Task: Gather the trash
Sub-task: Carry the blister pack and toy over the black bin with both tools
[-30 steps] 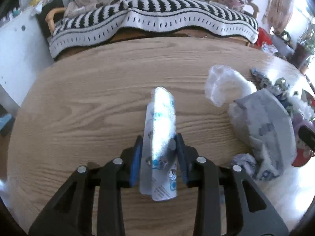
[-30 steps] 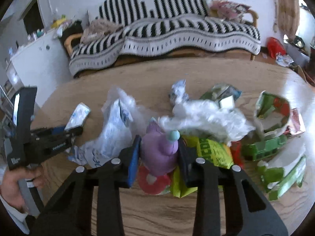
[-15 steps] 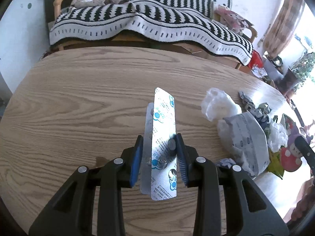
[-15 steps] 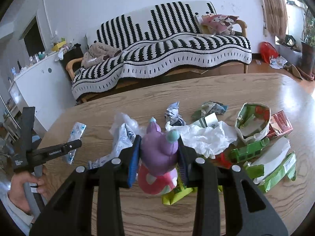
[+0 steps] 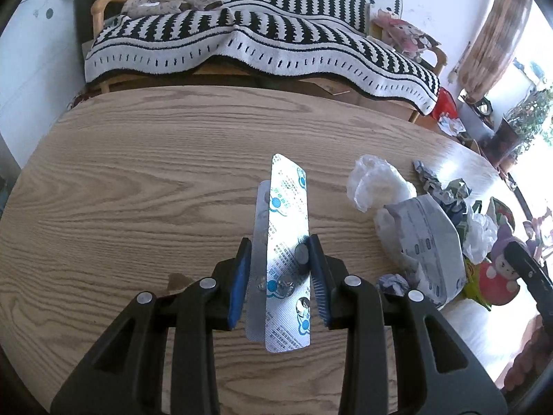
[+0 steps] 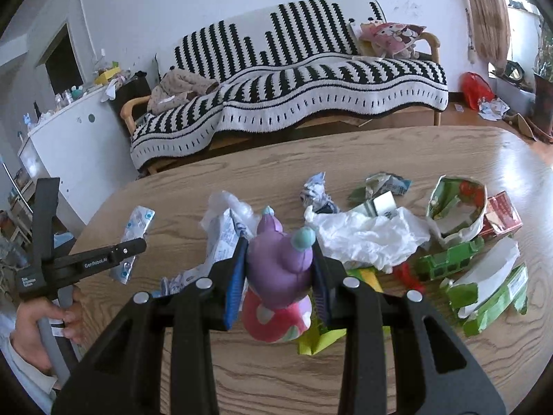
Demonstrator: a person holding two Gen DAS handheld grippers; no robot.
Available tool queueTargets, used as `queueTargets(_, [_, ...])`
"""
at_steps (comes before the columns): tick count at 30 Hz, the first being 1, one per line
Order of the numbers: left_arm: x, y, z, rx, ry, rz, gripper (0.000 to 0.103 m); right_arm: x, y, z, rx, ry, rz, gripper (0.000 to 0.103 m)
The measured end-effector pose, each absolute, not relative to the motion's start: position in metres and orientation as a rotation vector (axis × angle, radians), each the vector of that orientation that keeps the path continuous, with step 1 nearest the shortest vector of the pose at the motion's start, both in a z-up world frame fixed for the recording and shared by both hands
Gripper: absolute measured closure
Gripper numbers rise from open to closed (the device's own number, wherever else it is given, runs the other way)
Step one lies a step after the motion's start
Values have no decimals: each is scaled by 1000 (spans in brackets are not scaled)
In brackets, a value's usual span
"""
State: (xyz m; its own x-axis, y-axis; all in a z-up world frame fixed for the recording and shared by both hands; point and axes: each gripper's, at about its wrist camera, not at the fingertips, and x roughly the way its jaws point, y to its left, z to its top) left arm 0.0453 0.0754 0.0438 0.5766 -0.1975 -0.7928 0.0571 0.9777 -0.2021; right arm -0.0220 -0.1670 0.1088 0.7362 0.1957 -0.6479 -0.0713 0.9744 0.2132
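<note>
Foil blister strips [image 5: 286, 242] stood clamped upright between the closed pads of the left hand-held gripper [image 5: 280, 269], lifted clear of the wooden worktop [image 5: 138, 180]. The right hand-held gripper [image 6: 279, 276] squeezed a purple plush toy [image 6: 278, 269] above the worktop, just in front of crumpled white plastic [image 6: 366, 238] and torn green cartons [image 6: 449, 263].

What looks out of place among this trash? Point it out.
The plush toy clamped in the right gripper: a purple-and-pink stuffed figure, intact, unlike the torn cartons and crumpled wrappers on the table. It hardly looks like trash.
</note>
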Motion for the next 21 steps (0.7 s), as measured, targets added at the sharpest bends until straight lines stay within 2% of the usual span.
queueTargets(8, [5, 48, 93, -206, 827, -229, 70, -40, -175, 135, 306, 661, 175, 69])
queueTargets(16, [-104, -69, 147, -86, 743, -484, 70, -140, -255, 190, 370, 523, 78, 69])
queueTargets(21, [-166, -155, 136, -33, 822, -680, 70, -228, -328, 189, 389, 532, -67, 69])
